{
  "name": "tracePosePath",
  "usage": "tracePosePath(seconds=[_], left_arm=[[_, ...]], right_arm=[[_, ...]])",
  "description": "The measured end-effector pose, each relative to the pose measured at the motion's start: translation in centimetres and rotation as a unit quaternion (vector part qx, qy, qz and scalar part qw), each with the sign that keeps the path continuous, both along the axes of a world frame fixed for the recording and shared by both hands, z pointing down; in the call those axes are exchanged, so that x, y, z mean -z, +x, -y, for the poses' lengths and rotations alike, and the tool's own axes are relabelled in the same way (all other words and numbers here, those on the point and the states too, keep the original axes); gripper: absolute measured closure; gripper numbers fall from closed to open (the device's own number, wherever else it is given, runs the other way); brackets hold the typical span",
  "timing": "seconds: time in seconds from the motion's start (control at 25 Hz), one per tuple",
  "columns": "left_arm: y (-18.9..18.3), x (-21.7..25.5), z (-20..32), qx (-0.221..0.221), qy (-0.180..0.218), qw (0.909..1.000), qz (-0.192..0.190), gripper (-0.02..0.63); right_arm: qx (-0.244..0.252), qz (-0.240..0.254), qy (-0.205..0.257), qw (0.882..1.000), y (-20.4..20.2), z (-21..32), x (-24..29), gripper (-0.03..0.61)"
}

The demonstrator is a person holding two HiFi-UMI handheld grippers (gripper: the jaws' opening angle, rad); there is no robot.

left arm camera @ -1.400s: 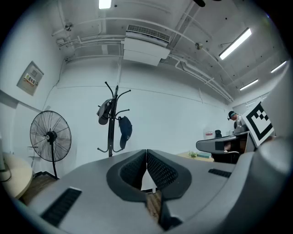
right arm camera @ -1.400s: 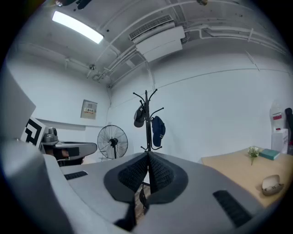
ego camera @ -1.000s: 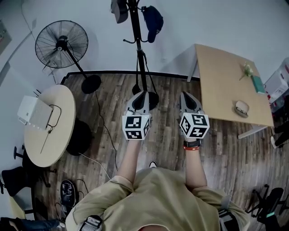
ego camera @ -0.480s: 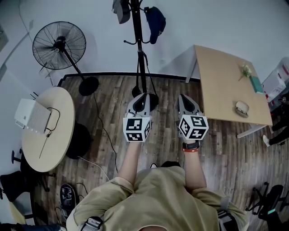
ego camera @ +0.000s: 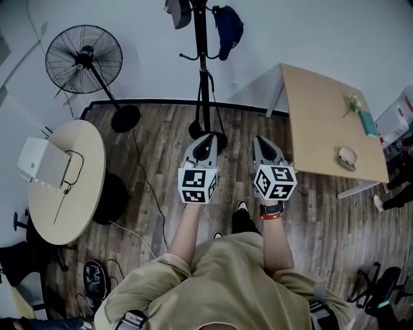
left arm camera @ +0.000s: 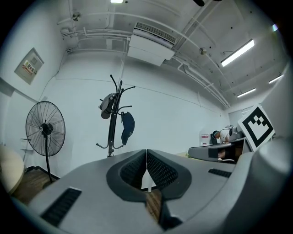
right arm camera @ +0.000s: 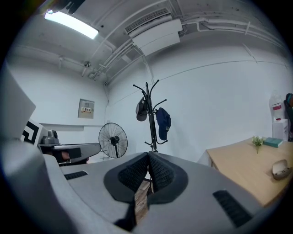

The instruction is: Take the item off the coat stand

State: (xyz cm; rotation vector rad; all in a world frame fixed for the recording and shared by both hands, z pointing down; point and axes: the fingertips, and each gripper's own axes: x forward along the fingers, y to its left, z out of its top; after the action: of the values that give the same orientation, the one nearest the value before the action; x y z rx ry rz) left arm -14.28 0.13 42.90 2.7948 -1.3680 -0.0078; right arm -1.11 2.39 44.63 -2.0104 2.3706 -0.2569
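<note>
Black stand [ego camera: 202,71] against white wall, navy cap [ego camera: 228,29] and grey cap [ego camera: 177,13] hung on its upper hooks, left gripper [ego camera: 206,138] and right gripper [ego camera: 259,140] side by side near its base, both clenched on nothing, well apart from the caps, fan [ego camera: 84,61] at left.

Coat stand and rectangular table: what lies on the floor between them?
Only bare wooden floor between coat stand and table, in the head view.

Nothing is showing clearly enough to be read: the wall notice [left arm camera: 28,66] hanging high to the left of the left gripper [left arm camera: 146,155] is bearing only red and dark marks too small to decipher.
</note>
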Motion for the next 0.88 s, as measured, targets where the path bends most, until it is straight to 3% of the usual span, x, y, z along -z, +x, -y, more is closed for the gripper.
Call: tracePosePath(seconds=[0.32,0.88], left_arm=[[2.2,-0.8,4.7,0.009,0.0,0.9999,0.005,0.589],[10.9,1.9,20.5,0.047,0.008,0.9988,-0.002,0.591]], right_arm=[[0.013,0.01,0.0,1.0,1.9,5.4,-1.0,0.561],[0.06,0.022,0.005,0.998,10.0,22.2,1.1,0.561]])
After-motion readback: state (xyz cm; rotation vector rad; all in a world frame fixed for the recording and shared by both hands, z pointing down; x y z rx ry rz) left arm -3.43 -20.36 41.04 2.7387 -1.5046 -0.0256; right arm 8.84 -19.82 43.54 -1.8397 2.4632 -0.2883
